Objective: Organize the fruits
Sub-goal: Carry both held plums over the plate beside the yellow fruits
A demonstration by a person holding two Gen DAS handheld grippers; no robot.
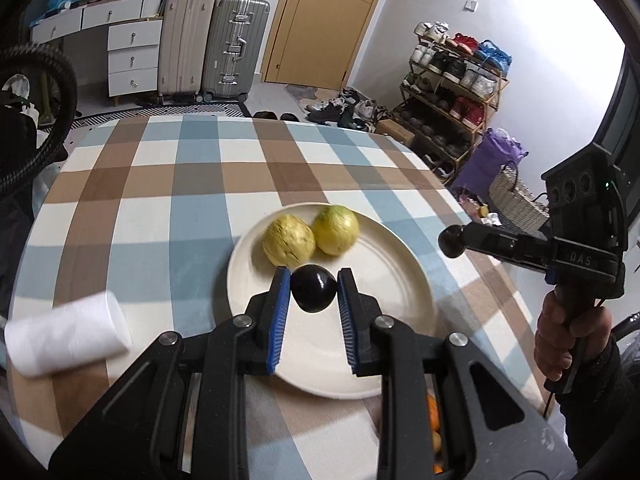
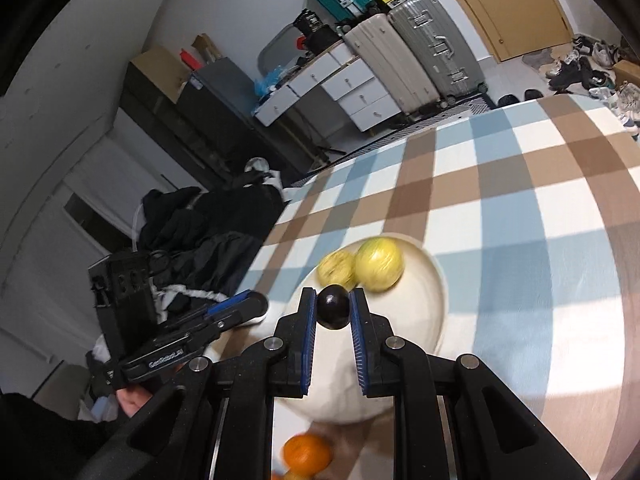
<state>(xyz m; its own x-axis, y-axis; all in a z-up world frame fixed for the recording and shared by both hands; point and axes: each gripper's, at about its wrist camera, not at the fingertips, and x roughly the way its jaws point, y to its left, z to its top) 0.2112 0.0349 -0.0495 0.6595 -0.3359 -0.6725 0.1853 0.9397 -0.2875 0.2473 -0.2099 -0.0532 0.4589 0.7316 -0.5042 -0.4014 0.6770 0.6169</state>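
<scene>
Slipping looked the likeliest trouble: both tongs pinched only at their tips, and round, glossy skin could squirt free. The left tongs clenched a near-black plum over the plate, beside two yellow fruits. The right tongs clenched a second plum, apparently beyond the rim.

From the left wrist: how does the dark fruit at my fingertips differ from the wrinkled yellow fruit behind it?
The dark fruit is glossy, smooth and purple-black; the wrinkled yellow fruit is dull and creased. The dark fruit looks smaller. It sits between the left gripper's pads, seemingly pinched, while the yellow one rests free on the plate against a second yellow fruit. Both are roundish and over the plate.
</scene>
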